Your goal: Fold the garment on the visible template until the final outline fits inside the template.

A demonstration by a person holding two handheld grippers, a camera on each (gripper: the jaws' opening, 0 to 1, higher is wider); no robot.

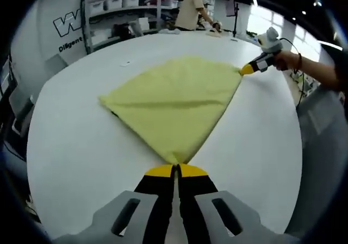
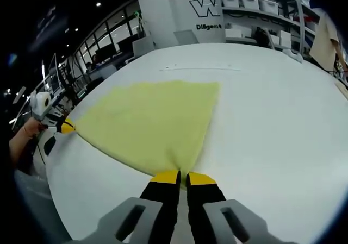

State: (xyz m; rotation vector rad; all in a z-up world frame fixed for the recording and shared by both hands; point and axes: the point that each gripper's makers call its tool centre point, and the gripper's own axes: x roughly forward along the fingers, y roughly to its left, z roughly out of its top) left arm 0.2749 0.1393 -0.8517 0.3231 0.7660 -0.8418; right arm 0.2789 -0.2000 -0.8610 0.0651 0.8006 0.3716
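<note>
The yellow garment (image 1: 174,102) lies spread on the white desk (image 1: 76,146), drawn out between the two claws so that it tapers to a point at each of them. In the left gripper view, the left claw (image 1: 175,170) has its yellow-tipped black jaws pressed together on the near corner of the cloth, which fans out from the tips into a broad kite shape; at the far corner the right claw (image 1: 247,69) pinches the opposite point, held by a person's hand (image 1: 287,60). In the right gripper view, the right claw (image 2: 182,177) is likewise closed on a corner of the garment (image 2: 149,122), with only a thin slit between the jaws, and the left claw (image 2: 67,127) grips the far tip near the desk's edge. The fabric looks soft and matte, like fleece or terry, with a faint diagonal crease and a doubled edge along one side. The desk top is smooth and plain white. Behind it stand shelves (image 1: 122,10) with storage bins, and a person (image 1: 193,7) in a tan shirt.
</note>
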